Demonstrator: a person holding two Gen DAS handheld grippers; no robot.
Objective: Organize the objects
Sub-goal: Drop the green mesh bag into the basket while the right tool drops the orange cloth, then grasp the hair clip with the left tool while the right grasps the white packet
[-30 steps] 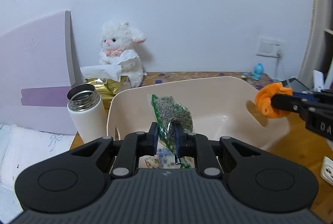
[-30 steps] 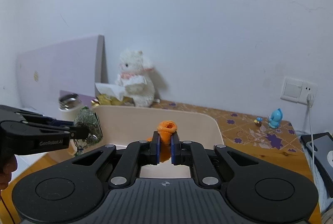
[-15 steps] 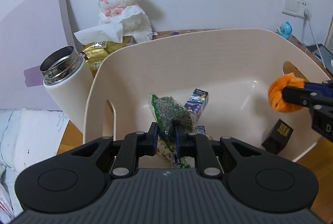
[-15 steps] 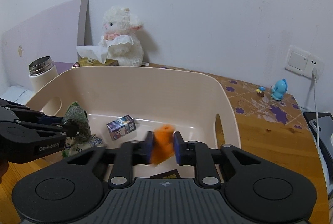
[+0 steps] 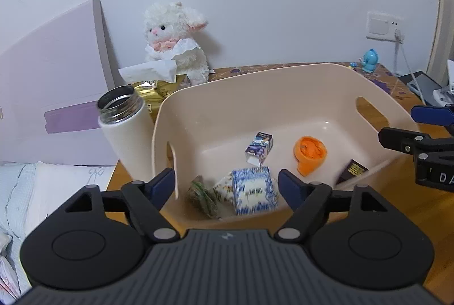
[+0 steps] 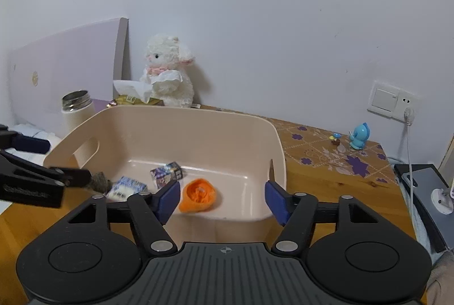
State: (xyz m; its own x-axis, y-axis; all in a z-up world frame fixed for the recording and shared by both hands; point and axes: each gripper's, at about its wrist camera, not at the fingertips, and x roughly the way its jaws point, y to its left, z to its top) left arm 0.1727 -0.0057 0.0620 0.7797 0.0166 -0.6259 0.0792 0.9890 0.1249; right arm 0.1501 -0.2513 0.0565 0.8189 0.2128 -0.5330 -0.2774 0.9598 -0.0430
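A cream plastic bin [image 5: 283,89] [image 6: 198,132] stands on the wooden table. Inside lie a green packet [image 5: 203,198] [image 6: 99,180], a blue-and-white patterned box [image 5: 254,193] [image 6: 126,187], a small purple carton [image 5: 258,147] [image 6: 166,173], an orange knitted piece [image 5: 309,153] [image 6: 198,195] and a dark small box [image 5: 351,170]. My left gripper [image 5: 227,187] is open and empty over the bin's near left edge. My right gripper [image 6: 222,198] is open and empty over the bin's near right edge, just above the orange piece.
A white flask [image 5: 124,135] without lid stands left of the bin. A white plush lamb [image 5: 173,44] and a gold tissue pack [image 5: 153,88] sit behind it. A blue figurine [image 6: 359,136], a wall socket with cable [image 6: 391,99] and a phone [image 6: 422,180] are at right.
Both grippers have opened. The green packet dropped from the left one and the orange piece from the right one; both now lie in the bin.
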